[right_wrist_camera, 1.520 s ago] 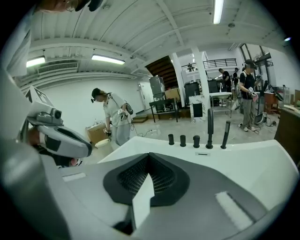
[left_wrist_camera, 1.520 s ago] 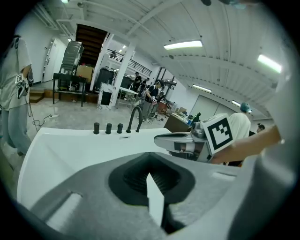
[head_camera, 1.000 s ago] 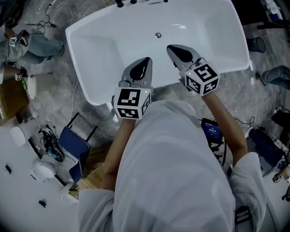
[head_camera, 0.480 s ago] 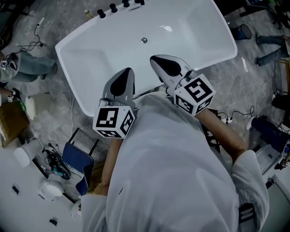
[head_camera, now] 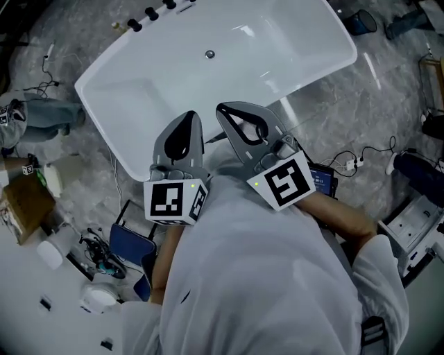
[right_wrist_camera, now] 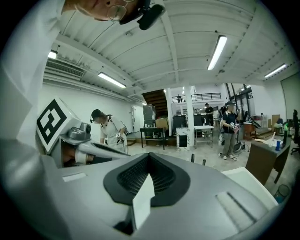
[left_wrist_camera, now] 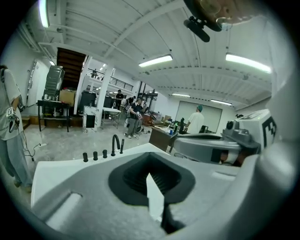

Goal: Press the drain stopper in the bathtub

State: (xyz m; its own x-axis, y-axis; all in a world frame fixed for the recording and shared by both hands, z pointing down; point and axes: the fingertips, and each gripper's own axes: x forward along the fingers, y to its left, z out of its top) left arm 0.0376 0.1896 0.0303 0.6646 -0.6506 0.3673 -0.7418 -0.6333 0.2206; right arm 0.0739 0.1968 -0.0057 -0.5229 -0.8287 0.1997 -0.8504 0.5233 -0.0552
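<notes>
The white bathtub (head_camera: pixel 291 48) fills the top of the head view. Its small round metal drain stopper (head_camera: pixel 209 53) sits in the tub floor near the far rim. Black faucet knobs (head_camera: pixel 149 14) line that rim. My left gripper (head_camera: pixel 189 115) and right gripper (head_camera: pixel 222 108) are held side by side over the near rim, close to my chest, both shut with nothing in them. Both are well short of the stopper. The left gripper view looks level across the tub rim (left_wrist_camera: pixel 61 164) to the faucet (left_wrist_camera: pixel 115 143); the stopper is hidden there and in the right gripper view.
A blue folding frame (head_camera: pixel 128 239), cables and a cardboard box (head_camera: pixel 24 208) lie on the floor left of the tub. A dark device (head_camera: pixel 322 182) sits by my right arm. Several people (right_wrist_camera: pixel 107 131) and tables (left_wrist_camera: pixel 54 110) stand further off in the workshop.
Both grippers have drawn back from over the tub basin to the near rim, closer to my body. The tub has shifted up and left in the head view.
</notes>
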